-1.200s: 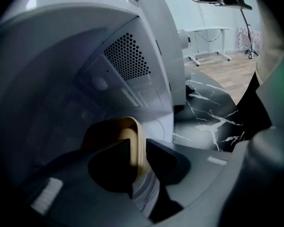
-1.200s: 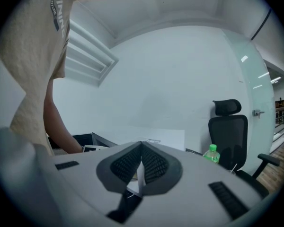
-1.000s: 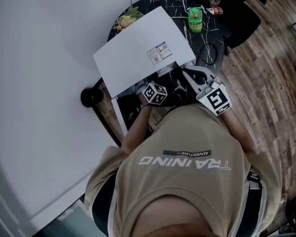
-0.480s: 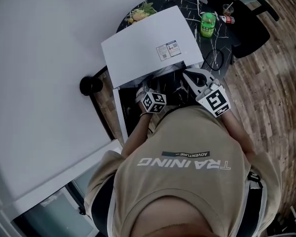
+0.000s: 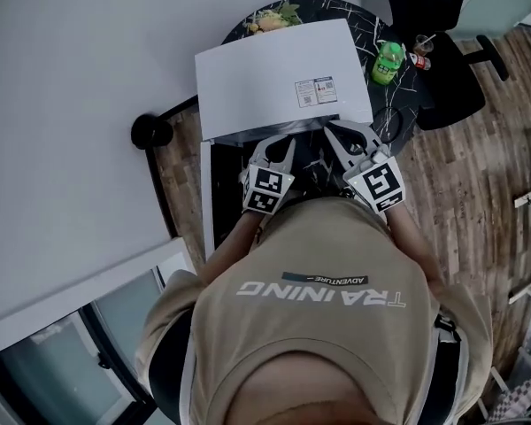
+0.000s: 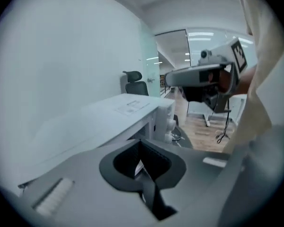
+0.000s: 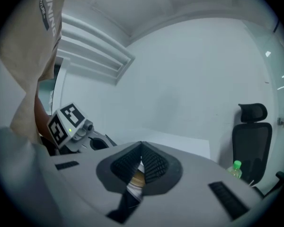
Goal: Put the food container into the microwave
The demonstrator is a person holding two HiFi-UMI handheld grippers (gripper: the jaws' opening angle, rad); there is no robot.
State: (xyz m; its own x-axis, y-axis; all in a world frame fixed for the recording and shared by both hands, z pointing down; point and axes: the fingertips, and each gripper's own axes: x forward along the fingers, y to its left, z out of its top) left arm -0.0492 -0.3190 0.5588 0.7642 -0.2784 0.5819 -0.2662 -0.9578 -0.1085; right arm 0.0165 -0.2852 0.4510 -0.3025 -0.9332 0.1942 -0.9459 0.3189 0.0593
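The white microwave (image 5: 274, 78) sits on a round black marble table (image 5: 336, 11). Its door (image 5: 205, 193) hangs open at the left, seen edge-on. I see no food container clearly in any view. My left gripper (image 5: 274, 144) and right gripper (image 5: 343, 131) are side by side just in front of the microwave's opening. In the left gripper view the pads (image 6: 141, 148) meet, with the microwave (image 6: 128, 110) beyond. In the right gripper view the gripper (image 7: 141, 157) is shut too. A small brown and white patch shows through the slit below the pads; I cannot tell what it is.
A green bottle (image 5: 388, 60) stands on the table right of the microwave, and a plate of salad (image 5: 270, 16) lies behind it. A black office chair (image 5: 442, 69) stands on the wooden floor at the right. A white wall runs along the left.
The head view has swung, so the microwave now sits higher and further right. Both grippers have stayed in front of its opening. The left gripper's fingers show more plainly now.
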